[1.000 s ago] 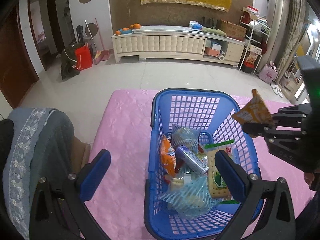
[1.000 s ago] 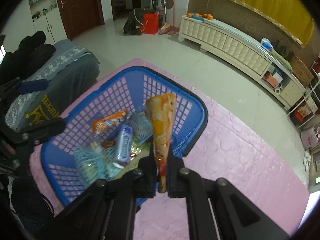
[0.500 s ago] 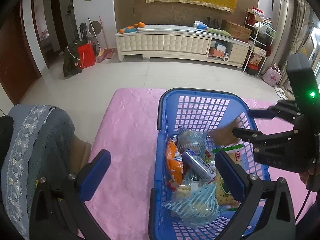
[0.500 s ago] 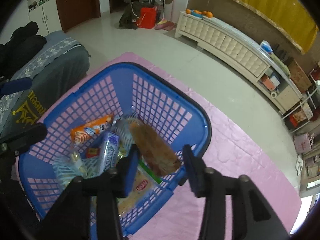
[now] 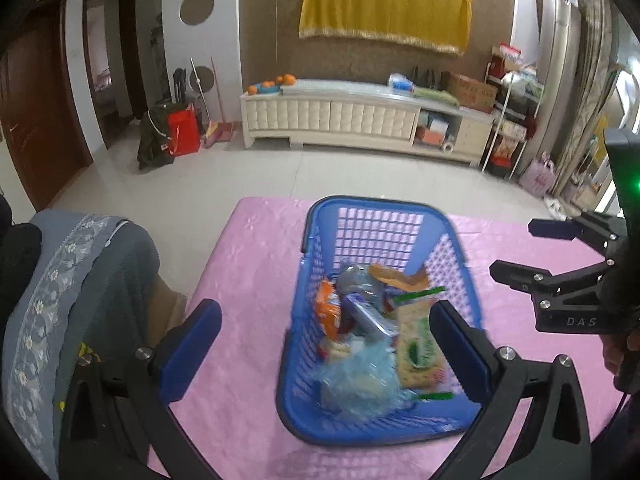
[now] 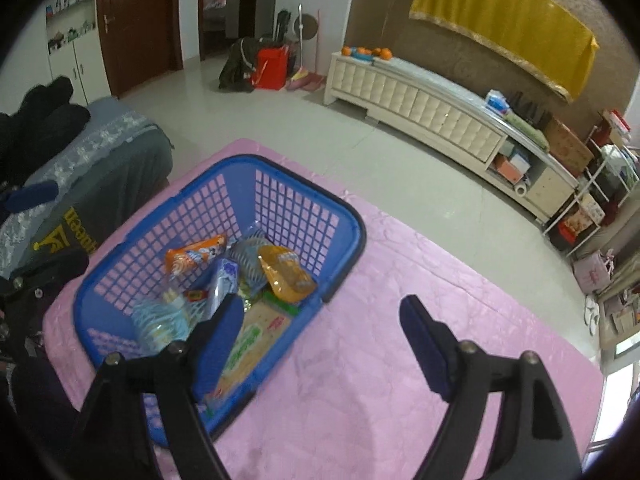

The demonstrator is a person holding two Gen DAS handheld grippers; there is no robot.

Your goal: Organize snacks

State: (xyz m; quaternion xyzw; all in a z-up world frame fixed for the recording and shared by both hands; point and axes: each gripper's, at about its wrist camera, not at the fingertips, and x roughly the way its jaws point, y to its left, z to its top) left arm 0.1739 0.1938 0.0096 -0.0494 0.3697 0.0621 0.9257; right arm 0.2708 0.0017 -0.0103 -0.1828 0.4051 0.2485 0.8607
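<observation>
In the right wrist view, the left tongs point(image 6: 24, 240) sit at the far left edge, spread apart and empty; the blue basket point(image 6: 344, 216) fills left of centre on the pink table point(image 6: 380, 360); inside, the orange snack packet point(image 6: 286, 274) lies at its right end atop the others; it looks light, crinkly and slippery, best pinched at a sealed edge; lower right, the right tongs point(image 6: 320, 344) have just been opening, nothing between them.
</observation>
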